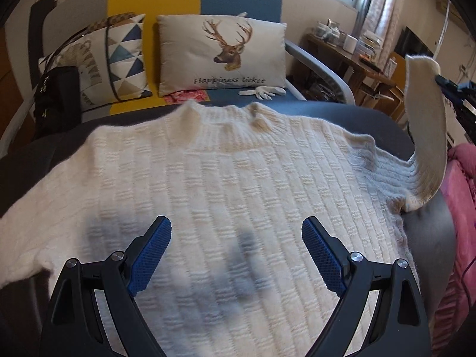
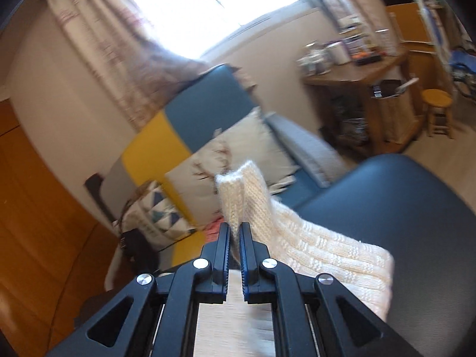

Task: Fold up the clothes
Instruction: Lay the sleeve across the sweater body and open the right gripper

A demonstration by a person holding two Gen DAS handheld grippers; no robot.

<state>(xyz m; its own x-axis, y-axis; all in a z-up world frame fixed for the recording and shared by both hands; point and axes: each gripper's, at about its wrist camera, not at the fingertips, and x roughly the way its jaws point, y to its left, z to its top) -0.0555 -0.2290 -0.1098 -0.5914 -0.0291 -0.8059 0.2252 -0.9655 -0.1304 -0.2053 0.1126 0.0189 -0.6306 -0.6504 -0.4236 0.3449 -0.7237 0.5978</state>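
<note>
A cream ribbed-knit sweater point(image 1: 226, 184) lies flat on a dark padded surface point(image 1: 342, 113), collar toward the sofa. Over its lower body hovers my left gripper point(image 1: 236, 229), jaws wide apart and nothing between the blue pads. The sweater's right sleeve point(image 1: 425, 125) is lifted off the surface and stands up at the right. My right gripper point(image 2: 235, 227) is shut on the sleeve cuff point(image 2: 241, 190), which sticks up between its fingers, tilted in a blurred view. In the left wrist view the right gripper point(image 1: 440, 78) shows as a dark tip at the cuff.
A sofa with a deer cushion point(image 1: 223, 53) and a triangle-pattern cushion point(image 1: 119, 59) stands behind the surface. A white glove point(image 1: 264, 90) lies on the seat. Pink fabric point(image 1: 458, 208) hangs at the right. A cluttered wooden desk point(image 2: 357, 71) and stool point(image 2: 437, 110) stand further back.
</note>
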